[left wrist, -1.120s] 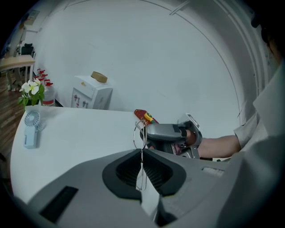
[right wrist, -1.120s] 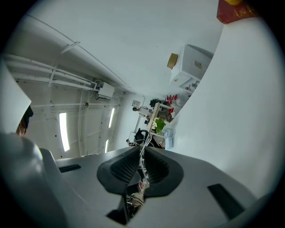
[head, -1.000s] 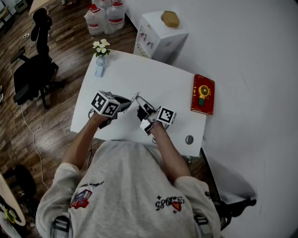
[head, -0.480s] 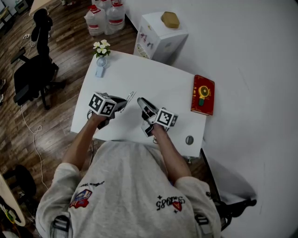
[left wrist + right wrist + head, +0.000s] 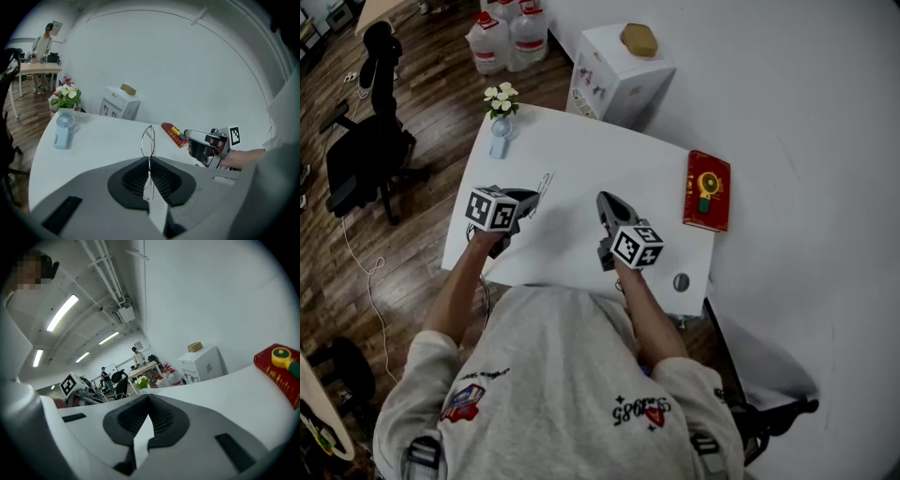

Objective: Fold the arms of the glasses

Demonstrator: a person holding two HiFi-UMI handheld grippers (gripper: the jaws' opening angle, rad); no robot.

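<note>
Item: glasses (image 5: 148, 140), thin wire frame, seen edge-on, held over the left part of the white tabletop (image 5: 581, 155). The lenses stand up past the tips of my left gripper (image 5: 149, 161). That gripper is clenched on the lower part of the frame, its pads pressing the wire from both sides. Condition: the frame reads as one narrow stack, and I cannot tell whether both arms already lie flat behind the lenses. Handling note, my own judgement: the wire looks easily bent, so the pinch should stay firm enough to stop the frame swivelling and no firmer. Any arm left open is best pushed near its tip, swinging it about the hinge toward the lenses, not across them. The frame should meet the tabletop flat rather than on one lens edge. Second entry: my right gripper (image 5: 149, 398) has just been closing its jaws and now has them together with nothing between. It sits over the middle of the tabletop, apart from the glasses. Surroundings: red book (image 5: 707, 190) at the right edge; small fan (image 5: 62, 131) and flowers (image 5: 66, 95) at the far left corner.
</note>
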